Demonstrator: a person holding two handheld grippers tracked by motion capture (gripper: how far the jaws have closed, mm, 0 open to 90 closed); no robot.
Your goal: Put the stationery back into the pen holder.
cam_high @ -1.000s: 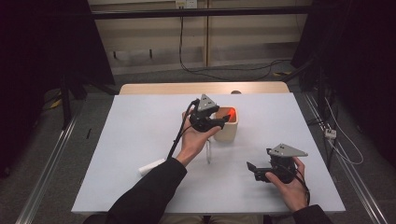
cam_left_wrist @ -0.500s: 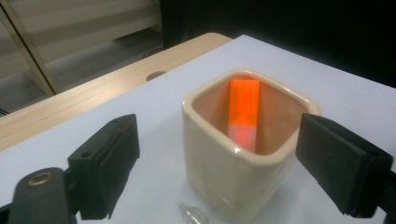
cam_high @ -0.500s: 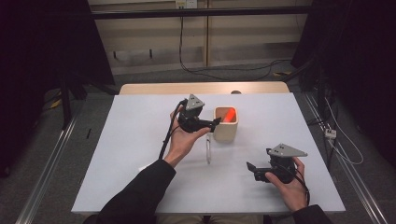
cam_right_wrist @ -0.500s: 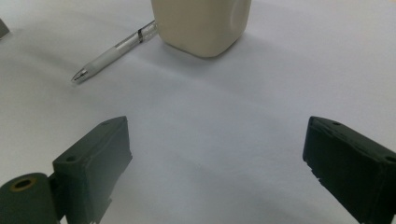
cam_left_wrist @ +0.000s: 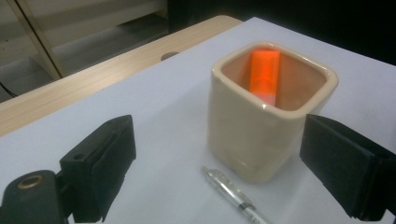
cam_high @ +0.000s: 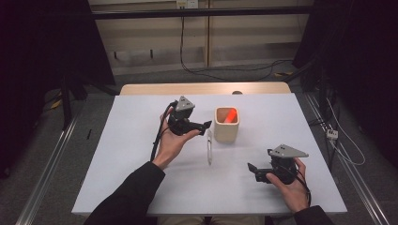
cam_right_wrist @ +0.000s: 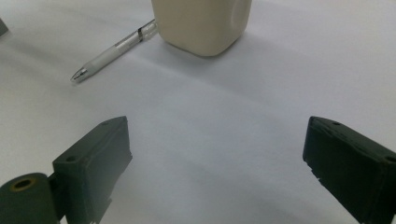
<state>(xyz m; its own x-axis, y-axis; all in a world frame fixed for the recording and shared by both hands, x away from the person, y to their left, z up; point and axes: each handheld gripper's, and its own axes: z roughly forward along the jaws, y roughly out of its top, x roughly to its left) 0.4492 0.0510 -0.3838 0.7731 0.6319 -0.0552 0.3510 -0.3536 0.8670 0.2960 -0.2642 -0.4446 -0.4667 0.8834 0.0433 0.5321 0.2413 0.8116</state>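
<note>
1. While the left hand-held gripper (cam_high: pixel 201 126) is held just left of the cream cup (cam_high: pixel 226 124), its jaws have just been opening and are spread wide with nothing between them.
2. An orange block (cam_left_wrist: pixel 264 71) is seen standing inside the cup, leaned against its far wall.
3. A clear pen (cam_high: pixel 209 147) is laid on the white counter (cam_high: pixel 131 154), near the cup's base.
4. The right hand-held gripper (cam_high: pixel 253 171) is kept released at the near right, well apart from the cup.
</note>
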